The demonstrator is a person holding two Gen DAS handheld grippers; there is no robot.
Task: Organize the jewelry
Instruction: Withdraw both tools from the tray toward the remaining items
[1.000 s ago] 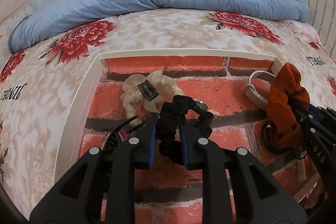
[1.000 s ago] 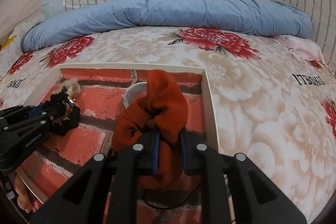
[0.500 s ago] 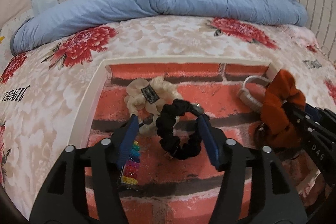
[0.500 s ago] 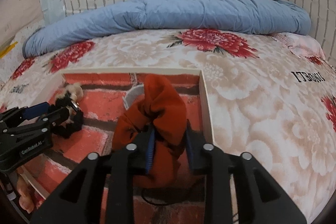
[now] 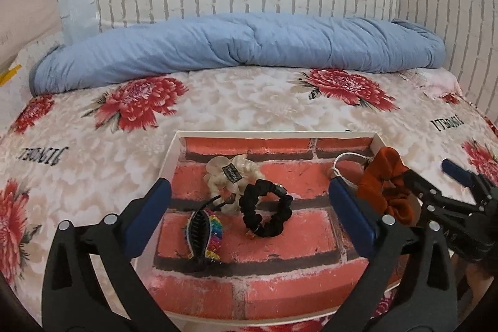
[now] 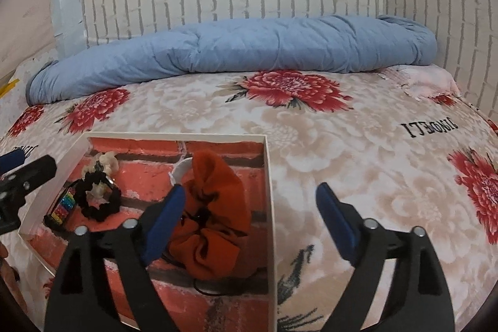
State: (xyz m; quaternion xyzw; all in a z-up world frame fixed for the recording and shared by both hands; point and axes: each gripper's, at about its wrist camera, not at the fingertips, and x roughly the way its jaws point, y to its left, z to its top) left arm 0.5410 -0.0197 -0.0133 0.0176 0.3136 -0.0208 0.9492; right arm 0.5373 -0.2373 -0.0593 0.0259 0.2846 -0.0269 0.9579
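Both your grippers are spread wide and empty. The left gripper hangs over the tray, and the black scrunchie lies flat on the brick-print floor between its fingers, touching neither. The right gripper straddles the tray's right wall, with the orange scrunchie heaped just beside its left finger, not pinched.

Step, as I judge it: both drop-offs done, items sitting in the tray. The next move is to back out and find whatever is left to sort. No loose jewelry shows on the floral bedspread in either view, so you may be near the end.

Tray contents, left view:
- cream scrunchie at 11 o'clock from the black one, touching it
- black claw clip with a rainbow clip at 9 o'clock from the black scrunchie, overlapping each other
- white band at 3 o'clock, partly under the orange scrunchie

Hard to read:
- A thin dark loop pokes out from under the orange scrunchie at 6 o'clock in the right view; can't tell what it is.
- The tray's near edge is cut off by your gripper bodies in both views.
- The left finger hides the tray's left wall.
- The cream scrunchie's tag is unreadable.
- The folded blue quilt at 12 o'clock hides the far bed.
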